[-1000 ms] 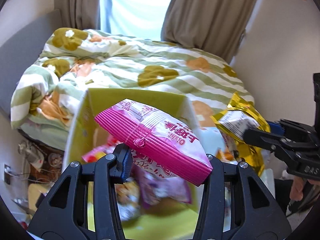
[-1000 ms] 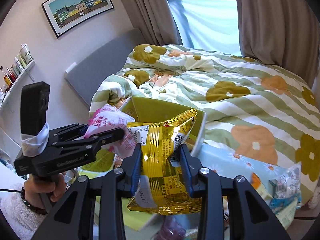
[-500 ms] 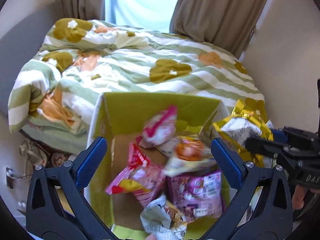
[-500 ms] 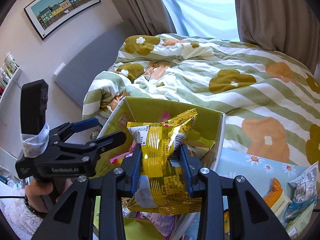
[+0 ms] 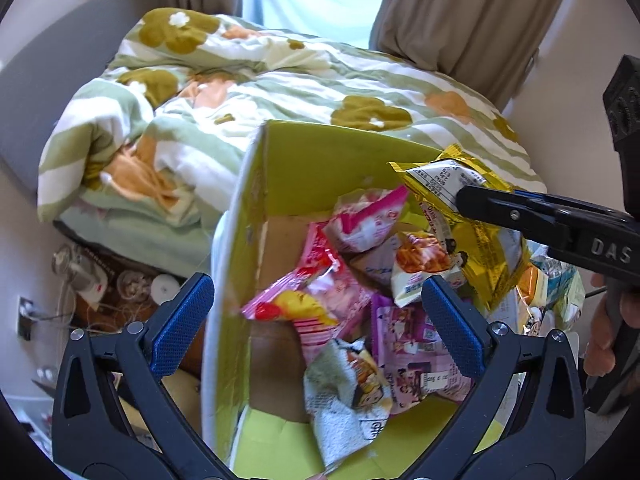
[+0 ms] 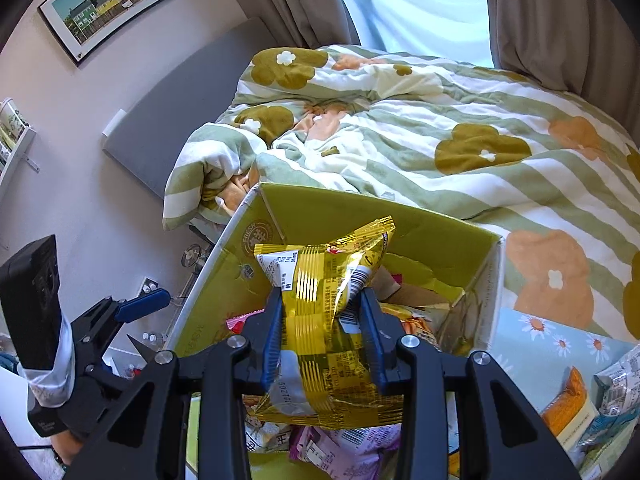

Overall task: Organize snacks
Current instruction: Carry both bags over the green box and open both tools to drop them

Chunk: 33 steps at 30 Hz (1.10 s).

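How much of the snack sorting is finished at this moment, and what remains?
Done: several packets, pink and purple among them, lie in the green box. In hand: the right gripper clamps a gold packet above the box; the left gripper is open and empty. Left: more packets lie outside, beside the box.

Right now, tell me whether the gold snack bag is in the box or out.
Out: right tongs hold the gold snack bag above the green box.

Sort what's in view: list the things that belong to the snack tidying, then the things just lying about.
Job:
yellow-green box
gold snack bag, clamped in the right gripper
pink snack packets in the box
left gripper, open

Lying about:
floral duvet
framed picture
curtains
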Each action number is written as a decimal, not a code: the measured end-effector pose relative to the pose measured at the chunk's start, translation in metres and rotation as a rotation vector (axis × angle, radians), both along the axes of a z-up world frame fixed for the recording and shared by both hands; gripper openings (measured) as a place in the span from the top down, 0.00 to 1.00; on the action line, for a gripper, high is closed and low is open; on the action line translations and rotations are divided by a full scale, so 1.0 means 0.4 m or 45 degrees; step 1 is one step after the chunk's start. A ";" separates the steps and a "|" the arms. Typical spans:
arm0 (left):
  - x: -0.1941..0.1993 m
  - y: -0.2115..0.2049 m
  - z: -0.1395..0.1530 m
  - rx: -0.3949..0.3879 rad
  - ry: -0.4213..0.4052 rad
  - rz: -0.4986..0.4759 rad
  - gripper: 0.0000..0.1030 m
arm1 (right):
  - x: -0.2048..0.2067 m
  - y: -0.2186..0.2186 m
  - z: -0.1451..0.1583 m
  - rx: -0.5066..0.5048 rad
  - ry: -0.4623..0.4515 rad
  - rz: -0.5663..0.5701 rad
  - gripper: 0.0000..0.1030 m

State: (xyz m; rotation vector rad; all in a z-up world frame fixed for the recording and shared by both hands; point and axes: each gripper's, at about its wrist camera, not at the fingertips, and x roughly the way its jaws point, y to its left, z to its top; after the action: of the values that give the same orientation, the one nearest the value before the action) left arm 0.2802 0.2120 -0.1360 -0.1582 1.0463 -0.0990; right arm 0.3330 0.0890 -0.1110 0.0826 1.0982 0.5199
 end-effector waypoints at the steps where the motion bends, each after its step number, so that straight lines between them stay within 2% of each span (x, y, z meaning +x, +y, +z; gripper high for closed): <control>1: -0.001 0.004 0.001 0.001 0.001 0.007 0.00 | 0.004 0.006 -0.005 0.001 0.009 0.004 0.67; 6: -0.011 0.027 0.001 0.002 0.010 0.033 0.00 | 0.010 0.050 -0.010 -0.021 -0.010 0.039 0.64; 9: -0.012 0.028 0.000 -0.005 0.029 0.036 0.00 | 0.009 0.057 -0.015 -0.013 0.001 0.022 0.50; 10: -0.013 0.029 0.000 -0.006 0.032 0.038 0.00 | 0.006 0.055 -0.016 -0.011 -0.001 0.009 0.36; 11: -0.015 0.028 0.001 -0.004 0.033 0.037 0.00 | 0.002 0.050 -0.016 -0.004 -0.008 -0.004 0.17; 13: -0.018 0.026 0.001 0.007 0.034 0.035 0.00 | -0.007 0.038 -0.015 0.016 -0.022 -0.018 0.00; 19: -0.032 0.018 0.018 0.011 0.024 0.034 0.00 | -0.029 0.006 0.007 0.027 -0.034 -0.041 0.00; 24: -0.054 0.011 0.055 -0.003 -0.001 0.048 0.00 | -0.072 -0.032 0.067 0.022 -0.094 -0.050 0.00; 33: -0.166 -0.070 0.139 0.014 -0.090 0.101 0.00 | -0.202 -0.205 0.198 0.033 -0.201 -0.076 0.00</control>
State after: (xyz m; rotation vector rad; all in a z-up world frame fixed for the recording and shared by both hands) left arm 0.2139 0.1841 -0.0805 -0.1849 0.9688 -0.0273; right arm 0.2522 0.0069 -0.0320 0.0954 0.9319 0.4788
